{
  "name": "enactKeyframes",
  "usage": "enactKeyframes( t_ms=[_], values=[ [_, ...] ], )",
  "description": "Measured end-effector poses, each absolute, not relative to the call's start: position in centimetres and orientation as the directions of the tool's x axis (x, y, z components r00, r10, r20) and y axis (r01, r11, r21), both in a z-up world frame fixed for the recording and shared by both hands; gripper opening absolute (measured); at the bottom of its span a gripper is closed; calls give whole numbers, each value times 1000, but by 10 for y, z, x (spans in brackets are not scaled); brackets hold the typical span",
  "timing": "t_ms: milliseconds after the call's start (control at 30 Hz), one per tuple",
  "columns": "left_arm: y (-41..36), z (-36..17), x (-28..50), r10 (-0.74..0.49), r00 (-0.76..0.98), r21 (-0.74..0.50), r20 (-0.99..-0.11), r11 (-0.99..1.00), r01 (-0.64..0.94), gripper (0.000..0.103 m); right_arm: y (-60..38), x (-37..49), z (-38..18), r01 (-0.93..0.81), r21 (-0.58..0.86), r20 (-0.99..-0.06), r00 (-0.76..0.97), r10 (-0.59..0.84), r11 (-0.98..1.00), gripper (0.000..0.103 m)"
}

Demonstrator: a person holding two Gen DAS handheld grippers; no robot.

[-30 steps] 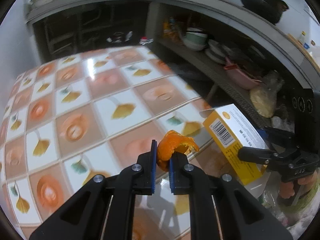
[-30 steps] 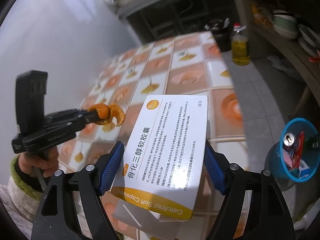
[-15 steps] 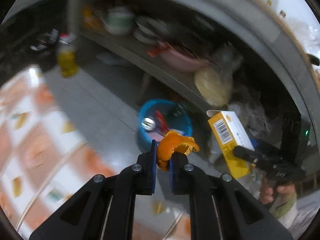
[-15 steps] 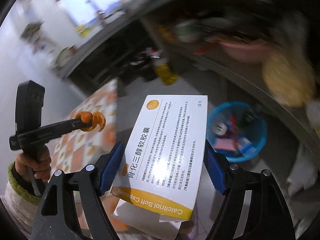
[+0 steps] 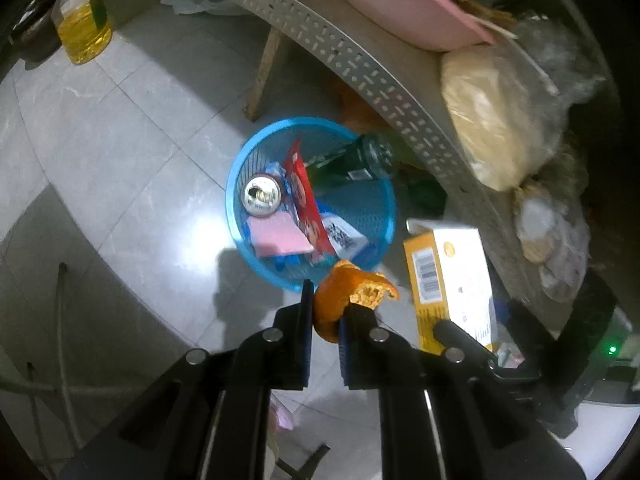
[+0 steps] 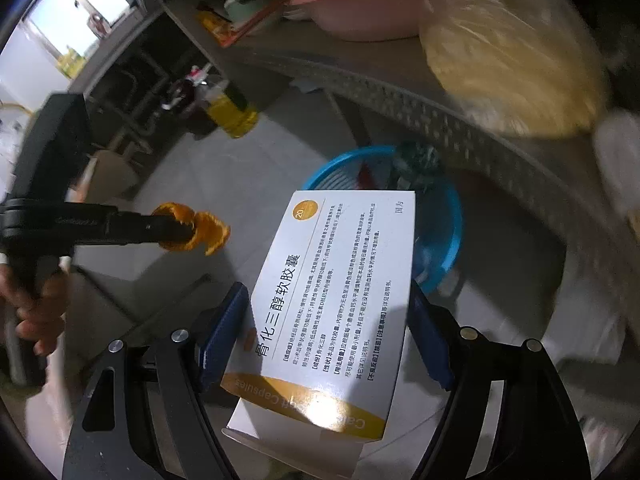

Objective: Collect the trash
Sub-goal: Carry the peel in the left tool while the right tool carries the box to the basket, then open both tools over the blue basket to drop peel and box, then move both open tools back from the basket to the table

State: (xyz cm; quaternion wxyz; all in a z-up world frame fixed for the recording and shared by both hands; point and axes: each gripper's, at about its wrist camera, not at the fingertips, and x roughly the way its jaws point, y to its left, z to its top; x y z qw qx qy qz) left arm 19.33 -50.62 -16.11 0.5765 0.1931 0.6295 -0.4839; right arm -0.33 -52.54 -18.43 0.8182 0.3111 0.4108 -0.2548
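Above blue basket (image 5: pixel 384 216): left claw (image 5: pixel 325 312) pinching orange peel (image 5: pixel 344 292); right claw (image 6: pixel 328 320) clamping "Calcitriol Soft Capsules" box (image 6: pixel 336 300).

Both wrist cameras look steeply down along their own black two-finger grippers at the grey tiled floor (image 5: pixel 132 128), the left from nearly above, the right lower and nearer, sharing the round blue plastic mesh basket (image 5: pixel 362 216) (image 6: pixel 450 220).

Home kitchen: oil bottle (image 5: pixel 83 28), shelf w/ basin (image 5: pixel 404 12).
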Motion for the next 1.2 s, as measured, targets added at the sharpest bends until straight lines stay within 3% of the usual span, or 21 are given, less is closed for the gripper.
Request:
enactKeyframes(
  t_ms=[33,100,133,167,267,600,833,1067,1200],
  values=[
    [-516,-164,196,-322,-252,-383,-913,460,801,14,-533,4,-188,678,285,-833,524,-174,677,76],
    [-527,-167,201,-340,-252,-395,-906,470,789,34,-545,14,-195,693,241,-840,500,-212,679,78],
    [-529,-168,203,-350,-250,-402,-903,478,781,52,-550,17,-200,710,214,-846,478,-236,671,81],
    [-529,-165,204,-374,-241,-411,-896,488,770,61,-554,18,-206,722,200,-852,461,-246,662,82],
    [-526,-158,204,-408,-241,-431,-881,477,766,69,-555,6,-211,742,231,-851,468,-239,630,82],
    [-473,-106,198,-489,-199,-437,-849,442,783,71,-522,-49,-188,760,288,-818,511,-262,583,82],
    [-384,-32,164,-624,-120,-422,-772,362,831,72,-466,-74,-148,714,301,-782,564,-265,632,83],
    [-244,25,125,-756,97,-379,-648,430,820,89,-392,-69,-81,559,282,-659,703,-265,780,93],
    [-166,40,104,-723,336,-319,-603,605,729,98,-345,-57,-59,478,241,-610,751,-251,845,95]
  ],
)
